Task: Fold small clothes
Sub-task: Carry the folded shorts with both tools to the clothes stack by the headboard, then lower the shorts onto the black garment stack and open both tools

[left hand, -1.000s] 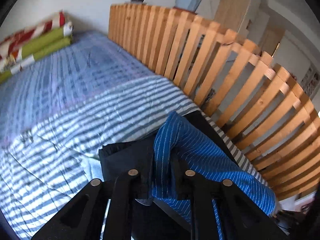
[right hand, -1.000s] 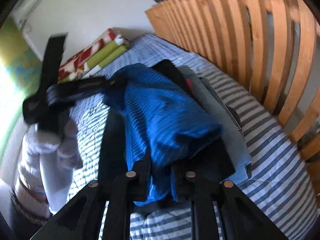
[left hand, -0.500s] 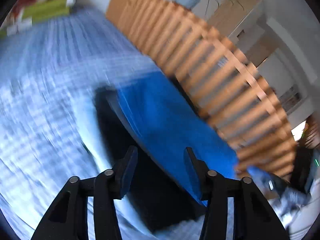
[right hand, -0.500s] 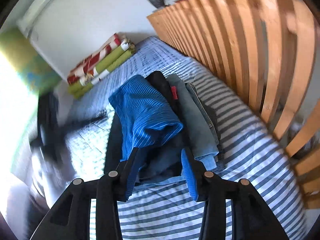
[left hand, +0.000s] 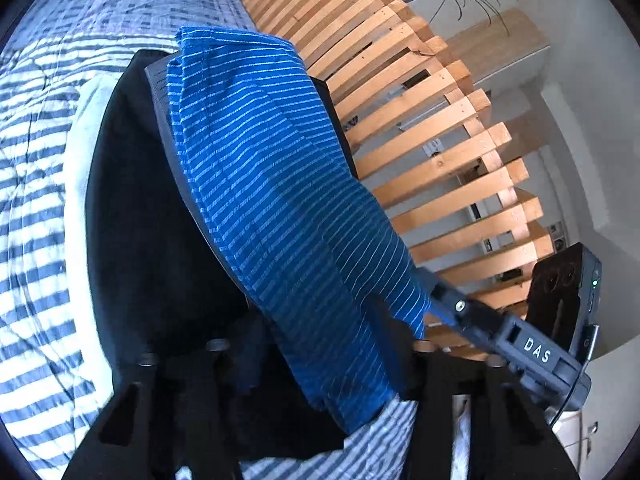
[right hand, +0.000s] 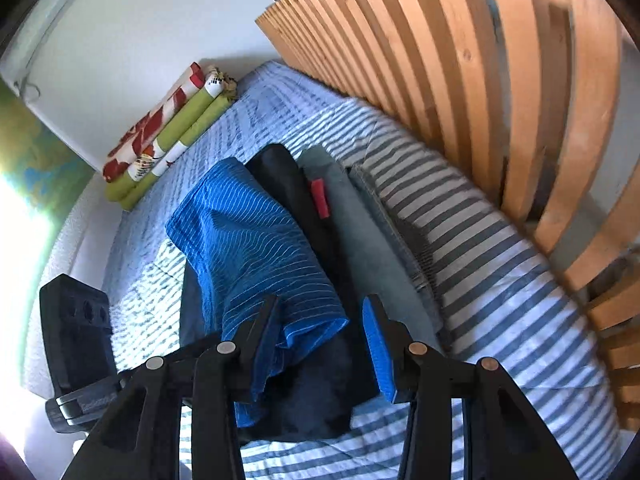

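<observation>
Beside the slatted wooden bed rail (right hand: 460, 80), on the blue-and-white striped quilt (right hand: 500, 280), a bright blue pinstriped knit garment (right hand: 248, 248) lay draped over a pile of folded dark and grey clothes (right hand: 352, 240). It looked light, soft and limp, likely to sag and slide, so a hem corner seemed the best hold. The right gripper (right hand: 320, 336) stood spread, its jaws just opened, straddling the near hem unpinched; the left gripper (left hand: 320, 364) had just been closing, its fingers hidden by cloth, grip unclear.
</observation>
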The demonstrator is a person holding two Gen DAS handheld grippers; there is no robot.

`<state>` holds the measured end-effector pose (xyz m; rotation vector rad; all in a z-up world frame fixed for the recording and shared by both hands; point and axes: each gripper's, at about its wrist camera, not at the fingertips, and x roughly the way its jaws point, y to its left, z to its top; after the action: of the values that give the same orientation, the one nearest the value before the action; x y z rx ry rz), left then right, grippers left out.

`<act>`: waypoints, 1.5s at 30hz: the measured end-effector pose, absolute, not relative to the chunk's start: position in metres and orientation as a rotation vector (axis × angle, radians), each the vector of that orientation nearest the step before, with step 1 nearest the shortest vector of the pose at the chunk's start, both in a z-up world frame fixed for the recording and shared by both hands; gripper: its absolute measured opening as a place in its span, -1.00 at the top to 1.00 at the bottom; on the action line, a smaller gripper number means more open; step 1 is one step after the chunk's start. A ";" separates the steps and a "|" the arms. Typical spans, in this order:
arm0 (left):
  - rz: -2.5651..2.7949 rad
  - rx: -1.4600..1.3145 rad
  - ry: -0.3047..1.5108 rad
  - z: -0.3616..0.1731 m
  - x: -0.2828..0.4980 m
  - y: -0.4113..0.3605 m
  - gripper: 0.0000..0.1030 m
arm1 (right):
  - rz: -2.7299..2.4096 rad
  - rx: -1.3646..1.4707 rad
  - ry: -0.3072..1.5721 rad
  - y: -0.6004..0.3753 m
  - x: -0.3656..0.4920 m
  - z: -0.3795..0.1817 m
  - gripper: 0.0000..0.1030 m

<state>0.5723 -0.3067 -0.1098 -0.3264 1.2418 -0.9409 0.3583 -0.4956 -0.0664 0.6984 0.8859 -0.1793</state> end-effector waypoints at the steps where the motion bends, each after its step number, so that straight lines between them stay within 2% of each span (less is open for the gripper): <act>1: -0.935 -0.317 1.238 -0.110 0.573 -0.308 0.49 | -0.179 0.706 0.891 -0.495 0.360 -0.069 0.25; 4: -0.932 -0.300 1.238 -0.111 0.572 -0.309 0.79 | -0.164 0.712 0.894 -0.491 0.362 -0.072 0.26; 5: -0.940 -0.289 1.231 -0.109 0.571 -0.307 0.81 | -0.167 0.699 0.894 -0.489 0.363 -0.071 0.29; 7: -0.950 -0.273 1.226 -0.102 0.570 -0.310 0.85 | -0.157 0.696 0.894 -0.485 0.363 -0.067 0.54; 12: -0.965 -0.261 1.231 -0.075 0.579 -0.297 0.85 | -0.113 0.758 0.889 -0.480 0.360 -0.057 0.73; 14: -0.957 -0.244 1.234 -0.067 0.585 -0.288 0.84 | -0.075 0.799 0.899 -0.476 0.359 -0.057 0.73; 16: -0.949 -0.216 1.283 -0.075 0.589 -0.281 0.72 | -0.113 0.748 0.929 -0.467 0.359 -0.059 0.73; 17: -0.911 -0.171 1.303 -0.081 0.588 -0.277 0.62 | -0.158 0.688 0.973 -0.462 0.361 -0.064 0.73; 18: -0.884 -0.148 1.308 -0.085 0.588 -0.275 0.43 | -0.177 0.647 1.003 -0.458 0.363 -0.068 0.71; 19: -0.866 -0.149 1.297 -0.087 0.587 -0.268 0.39 | -0.185 0.601 1.028 -0.454 0.364 -0.070 0.70; 23: -0.828 -0.143 1.146 -0.063 0.572 -0.251 0.43 | -0.227 0.413 0.947 -0.438 0.358 -0.043 0.62; 27: -0.902 -0.044 0.988 -0.033 0.543 -0.271 0.42 | -0.123 0.432 0.871 -0.428 0.368 -0.020 0.60; 33: -0.952 -0.012 1.146 -0.086 0.542 -0.292 0.45 | -0.098 0.483 1.037 -0.429 0.400 -0.061 0.60; 39: -0.985 -0.033 1.067 -0.082 0.534 -0.284 0.43 | -0.045 0.475 0.957 -0.437 0.431 -0.039 0.58; 45: -1.007 -0.014 1.064 -0.091 0.531 -0.283 0.43 | -0.039 0.484 0.978 -0.433 0.498 -0.063 0.58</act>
<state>0.5313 -0.2829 -0.0906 -0.0145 1.0640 -1.0072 0.4983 -0.4331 -0.0632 0.4843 0.9776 -0.0392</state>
